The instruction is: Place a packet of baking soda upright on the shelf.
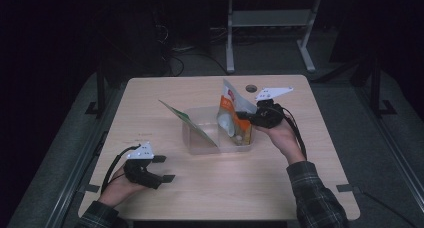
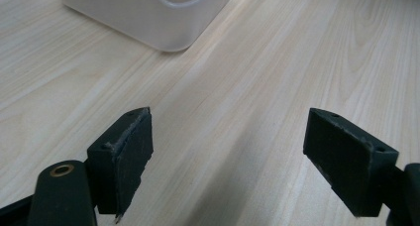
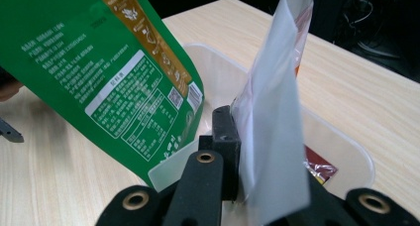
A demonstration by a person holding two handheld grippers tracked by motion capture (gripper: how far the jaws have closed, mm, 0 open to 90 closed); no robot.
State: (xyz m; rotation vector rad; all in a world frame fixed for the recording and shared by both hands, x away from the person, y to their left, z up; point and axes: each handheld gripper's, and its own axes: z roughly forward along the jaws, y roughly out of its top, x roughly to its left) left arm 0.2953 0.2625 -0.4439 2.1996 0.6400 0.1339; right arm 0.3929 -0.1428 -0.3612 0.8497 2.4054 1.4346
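A clear plastic bin (image 1: 200, 147) stands in the middle of the table. A white and orange pouch (image 1: 231, 113) stands upright in its right half, and my right gripper (image 1: 241, 116) is shut on the pouch's edge. In the right gripper view the white pouch (image 3: 272, 122) is pinched at the right gripper (image 3: 245, 137), and one black pad (image 3: 225, 132) presses on it. A green pouch (image 1: 187, 120) leans tilted over the bin's left side, with its printed back (image 3: 99, 72) close by. My left gripper (image 1: 164, 168) rests at the front left, open, with bare wood between its fingers (image 2: 129, 151).
The bin's white corner (image 2: 148, 18) lies ahead of the left gripper (image 2: 233, 151). The bin's rim (image 3: 341, 141) curves around the held pouch. A small round dark hole (image 1: 251, 88) sits at the table's far edge. Dark floor and desk legs lie beyond the table.
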